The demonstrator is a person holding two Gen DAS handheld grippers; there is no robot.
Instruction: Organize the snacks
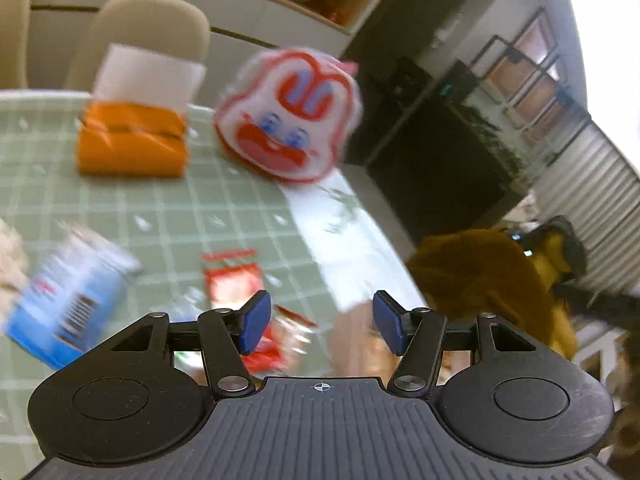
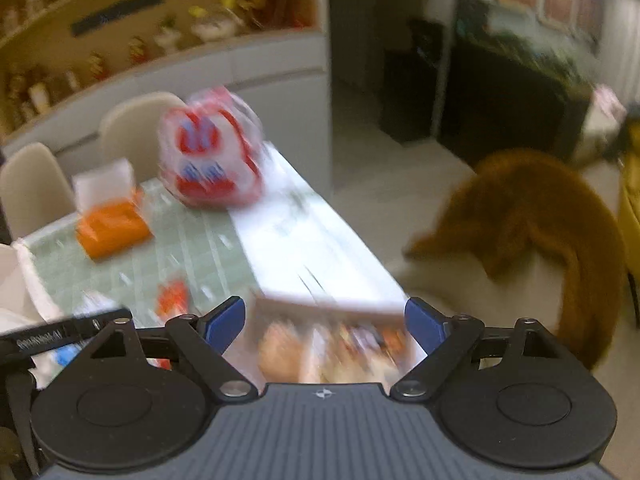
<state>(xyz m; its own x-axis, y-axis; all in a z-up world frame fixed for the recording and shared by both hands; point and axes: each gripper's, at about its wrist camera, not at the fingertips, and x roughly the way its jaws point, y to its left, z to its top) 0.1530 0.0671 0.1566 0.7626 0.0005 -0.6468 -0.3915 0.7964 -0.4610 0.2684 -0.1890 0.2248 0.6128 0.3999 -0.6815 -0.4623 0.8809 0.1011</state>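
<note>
Green checked cloth covers the counter [image 1: 120, 200]; both the left claw [image 1: 316, 322] and right claw [image 2: 325, 322] hang released and empty above its near edge. Red snack packets [image 1: 234, 284] lie near, the red-and-white snack bag [image 1: 288, 114] far right beside an orange tissue pack [image 1: 132, 144].

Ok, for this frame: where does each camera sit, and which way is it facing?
Left wrist: rides the left tool, angled down across the green table; only its own open blue pads show, nothing between them.
Right wrist: rides the right tool, angled down over the white box at the table's edge; pads open.
Shared: red-and-white bag, orange tissue pack, brown furry thing.
</note>
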